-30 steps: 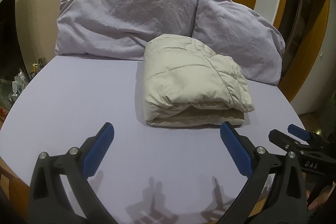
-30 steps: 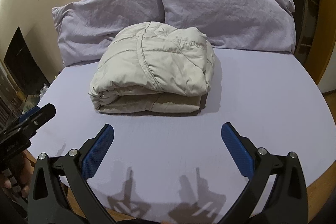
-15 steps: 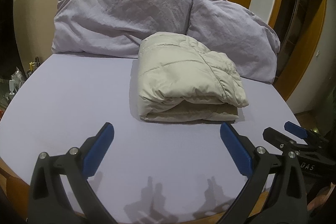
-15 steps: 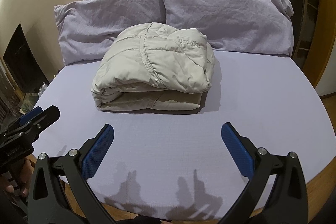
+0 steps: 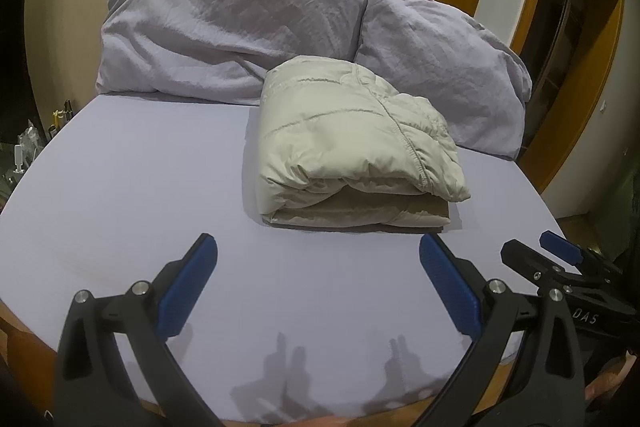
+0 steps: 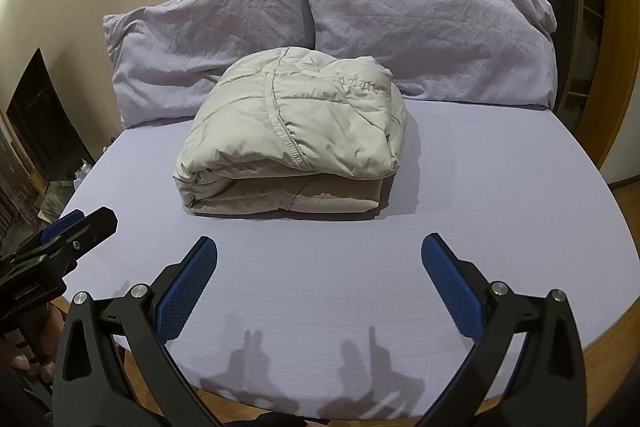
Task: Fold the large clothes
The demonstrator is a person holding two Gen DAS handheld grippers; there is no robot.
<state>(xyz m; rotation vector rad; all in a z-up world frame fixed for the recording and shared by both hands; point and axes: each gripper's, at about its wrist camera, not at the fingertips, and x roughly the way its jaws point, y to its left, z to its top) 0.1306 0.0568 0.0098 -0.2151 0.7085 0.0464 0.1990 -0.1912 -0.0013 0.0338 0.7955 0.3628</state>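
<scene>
A beige puffy jacket (image 5: 348, 143) lies folded into a thick bundle on the lilac bed sheet (image 5: 132, 187), just in front of the pillows; it also shows in the right wrist view (image 6: 296, 139). My left gripper (image 5: 318, 255) is open and empty, held over the near part of the bed, short of the jacket. My right gripper (image 6: 319, 255) is open and empty too, at about the same distance from the jacket. Each gripper shows at the edge of the other's view: the right one (image 5: 560, 263), the left one (image 6: 68, 231).
Two lilac pillows (image 5: 224, 35) (image 5: 444, 75) lean on the beige wall behind the jacket. A wooden bed frame edge (image 6: 600, 343) runs along the near side. A wooden door frame (image 5: 580, 87) stands at the right, dark shelving (image 6: 44, 123) at the left.
Both grippers have drawn back and risen a little from the jacket, so more of the bed's near edge shows. The jacket has not moved. Both stay open.
</scene>
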